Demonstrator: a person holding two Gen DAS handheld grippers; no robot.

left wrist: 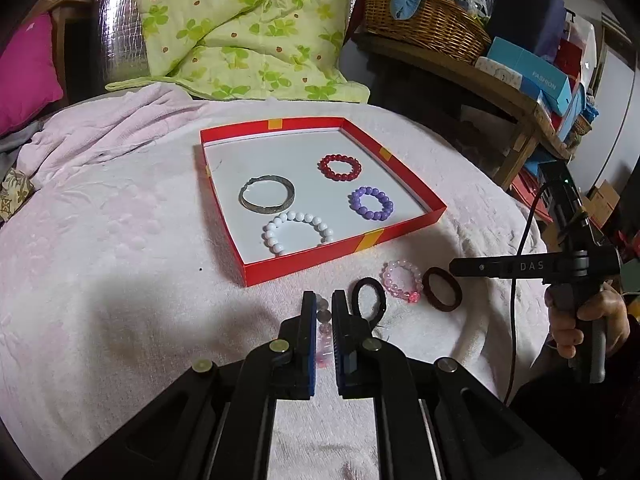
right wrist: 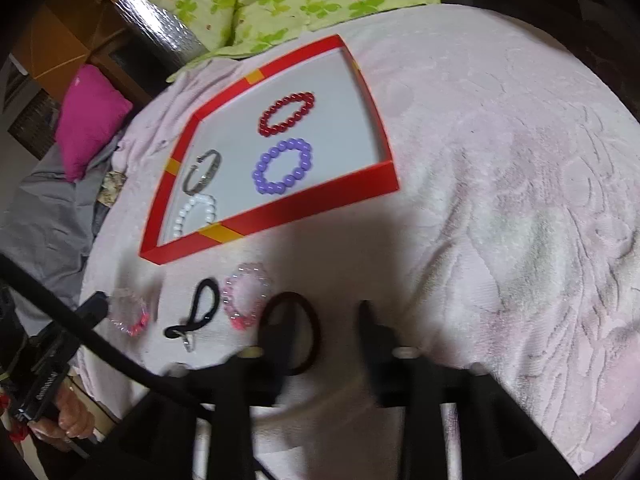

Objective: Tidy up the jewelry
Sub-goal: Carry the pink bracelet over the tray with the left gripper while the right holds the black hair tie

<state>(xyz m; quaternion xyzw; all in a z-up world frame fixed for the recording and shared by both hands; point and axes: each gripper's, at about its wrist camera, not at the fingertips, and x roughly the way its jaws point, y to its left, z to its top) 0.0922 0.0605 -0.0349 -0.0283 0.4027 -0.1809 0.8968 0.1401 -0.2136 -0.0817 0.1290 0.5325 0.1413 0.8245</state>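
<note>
The left gripper [left wrist: 322, 312] has its jaws clamped on a pale pink bead bracelet [left wrist: 323, 334], which hangs between the pads just above the blanket [left wrist: 120, 280]. Only a few beads sit in the grip, so a jolt or a fast swing toward the box could shake the strand loose, and round beads may roll out from the pads.

The right gripper [right wrist: 320, 320] has its jaws apart around the near edge of the brown hair tie [right wrist: 289, 332], with nothing pressed between them. The view is blurred, so how deep the tips reach is unclear. If they close too low they may pinch the plush blanket with the tie; too high, and the thin band may slip out.

Beside it lie a second pink bracelet [right wrist: 246, 296] and a black tie [right wrist: 200, 312], close enough to be nudged or dragged along.

Further off, the red box [left wrist: 400, 236] holds a white bracelet [left wrist: 298, 232], a metal bangle [left wrist: 267, 199], a purple bracelet [left wrist: 372, 204] and a red bracelet [left wrist: 340, 167]. A drop at the near wall could land on the white one or catch the rim. The soft bed under the box may let it tip if bumped.
</note>
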